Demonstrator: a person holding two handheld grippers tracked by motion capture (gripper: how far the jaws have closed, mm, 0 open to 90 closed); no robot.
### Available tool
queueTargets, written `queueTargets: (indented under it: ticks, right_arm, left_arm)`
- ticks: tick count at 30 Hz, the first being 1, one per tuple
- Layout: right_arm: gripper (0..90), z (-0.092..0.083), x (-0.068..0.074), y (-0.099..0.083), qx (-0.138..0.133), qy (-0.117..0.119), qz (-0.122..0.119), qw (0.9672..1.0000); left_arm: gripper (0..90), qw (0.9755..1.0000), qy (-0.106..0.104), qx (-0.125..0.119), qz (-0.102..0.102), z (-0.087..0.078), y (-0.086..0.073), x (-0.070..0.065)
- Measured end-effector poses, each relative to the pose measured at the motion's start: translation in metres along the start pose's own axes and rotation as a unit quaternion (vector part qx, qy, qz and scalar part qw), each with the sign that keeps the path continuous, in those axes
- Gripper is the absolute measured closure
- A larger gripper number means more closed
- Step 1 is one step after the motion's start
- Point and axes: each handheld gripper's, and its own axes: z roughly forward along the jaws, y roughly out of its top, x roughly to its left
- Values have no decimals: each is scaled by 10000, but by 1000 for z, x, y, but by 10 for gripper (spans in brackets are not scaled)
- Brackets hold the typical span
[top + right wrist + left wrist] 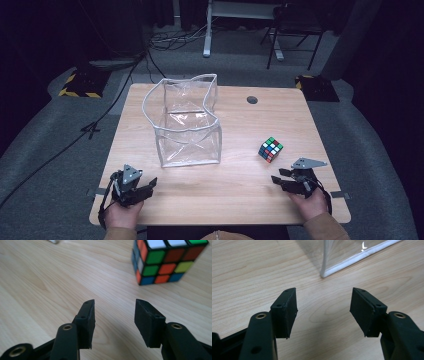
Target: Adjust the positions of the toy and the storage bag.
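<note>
The work looks to be at its very start: both claws rest low at the near edge of the desk (235,187), and nothing is held. The right claw (281,180) has its jaws spread and empty, and the Rubik's cube (270,149) sits on the desk just ahead of it and a little to its right, near but not touching. In the right claw's own view the cube (166,261) lies beyond the right jaw, so the likely next move calls for swinging that claw toward the cube and bringing the spread jaws to either side of two opposite faces.

The left claw (145,186) is likewise spread and empty. Ahead of it stands the clear plastic bag (187,122), upright, its white-edged mouth gaping upward.

The cube has no long axis; it sits flat, one corner turned toward the right claw.
</note>
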Motion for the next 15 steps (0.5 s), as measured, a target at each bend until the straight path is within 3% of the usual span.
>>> queueTargets:
  ticks: [1, 2, 4, 7, 10, 12, 15]
  right_arm:
    - [513, 0, 0, 0, 0, 0, 0, 10000]
    - [513, 0, 6, 8, -14, 111, -78, 9999]
    - [516, 2, 12, 17, -16, 236, -169, 9996]
    - [519, 4, 18, 28, -15, 349, -303, 9989]
    - [533, 11, 27, 51, -57, 552, -493, 9972]
    - [537, 13, 29, 55, -70, 593, -527, 9968]
    - [585, 22, 38, 70, -77, 771, -641, 9949]
  left_arm:
    - [425, 10000, 0, 0, 0, 0, 0, 0]
    - [444, 9996, -239, -89, -138, -7, 3, 0]
    - [474, 9992, -315, -196, -164, -13, 7, 0]
    - [485, 9990, -349, -217, -185, -15, 12, 0]
    - [485, 9987, -401, -174, -261, -15, 17, 2]
    - [489, 9989, -333, -207, -256, -16, 17, 1]
    - [532, 9988, -360, -247, -225, -19, 18, -1]
